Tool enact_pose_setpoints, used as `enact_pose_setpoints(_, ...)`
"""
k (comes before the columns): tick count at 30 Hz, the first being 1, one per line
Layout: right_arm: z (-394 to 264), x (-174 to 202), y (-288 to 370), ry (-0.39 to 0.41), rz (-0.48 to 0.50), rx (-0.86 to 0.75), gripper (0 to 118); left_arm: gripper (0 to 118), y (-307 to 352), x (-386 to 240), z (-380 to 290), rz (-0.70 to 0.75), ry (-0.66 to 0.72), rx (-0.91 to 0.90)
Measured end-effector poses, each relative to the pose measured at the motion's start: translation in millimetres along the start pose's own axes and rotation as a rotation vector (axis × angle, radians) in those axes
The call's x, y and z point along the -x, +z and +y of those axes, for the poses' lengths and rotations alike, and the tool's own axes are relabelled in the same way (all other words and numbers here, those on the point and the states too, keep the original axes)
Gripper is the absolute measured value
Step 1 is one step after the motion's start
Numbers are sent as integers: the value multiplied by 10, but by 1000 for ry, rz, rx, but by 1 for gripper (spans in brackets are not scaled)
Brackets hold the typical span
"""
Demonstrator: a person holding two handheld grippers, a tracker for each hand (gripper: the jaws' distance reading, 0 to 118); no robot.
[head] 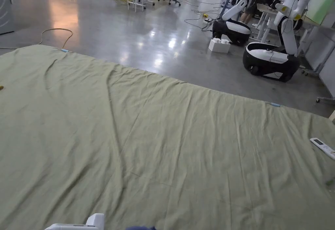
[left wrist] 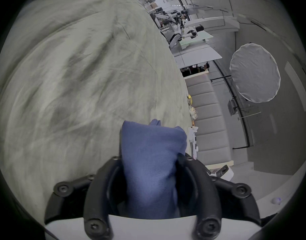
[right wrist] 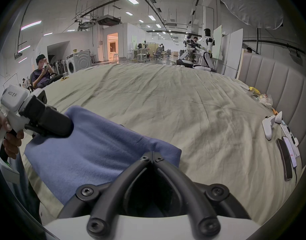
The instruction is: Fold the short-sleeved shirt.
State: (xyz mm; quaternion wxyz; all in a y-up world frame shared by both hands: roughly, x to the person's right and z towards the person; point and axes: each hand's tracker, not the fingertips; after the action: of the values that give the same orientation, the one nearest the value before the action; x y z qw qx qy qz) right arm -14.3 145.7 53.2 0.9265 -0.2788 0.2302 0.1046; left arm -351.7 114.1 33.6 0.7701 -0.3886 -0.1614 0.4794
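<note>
A blue short-sleeved shirt (right wrist: pixel 96 153) hangs bunched just above the near edge of a green sheet (head: pixel 170 135). In the right gripper view, my right gripper (right wrist: pixel 151 157) has its tips closed together on the shirt's upper edge. A hand holds my left gripper (right wrist: pixel 69 122) at the left, clamped on the shirt's other upper corner. In the left gripper view, a thick fold of the shirt (left wrist: pixel 152 171) fills the gap of the left gripper (left wrist: pixel 152 157), with both jaws pressing on its sides. The head view catches a white gripper body (head: pixel 95 222) and a sliver of blue cloth (head: pixel 140 228) at the bottom edge.
A white remote (head: pixel 324 148) lies at the sheet's right edge. Phones (right wrist: pixel 285 159), a white controller (right wrist: pixel 268 127) and wrappers (right wrist: pixel 266 99) sit along a padded headboard (right wrist: pixel 278 88). White robots (head: pixel 268 57) stand on the floor beyond the sheet. A person (right wrist: pixel 41 74) sits at the left.
</note>
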Motion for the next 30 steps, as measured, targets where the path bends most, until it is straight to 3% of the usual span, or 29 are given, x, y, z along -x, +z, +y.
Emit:
enact_pose_setpoints(2,-14,16,-3,15,-2,-6,1,36,20,33,-54,-1,-11,2)
enact_pose_setpoints(7,21,68,10,37,-18,-4,1,27,49,-131,-184,-11,-20,-29)
enact_pose_setpoints(12,186,30,87,39,-11,-12,1,25,205,-222,-13,-50,-39,-25)
enact_pose_setpoints(18,707,-191,255,-18,-96,-178,1,25,857,-274,410,-69,-55,-54)
enact_pose_setpoints(21,1029,-319,295,5,-136,-249,1,25,1310,-149,631,-77,-58,-72)
enact_pose_setpoints(30,1639,-554,314,-9,-174,-337,1,25,2803,296,1359,193,-109,-131)
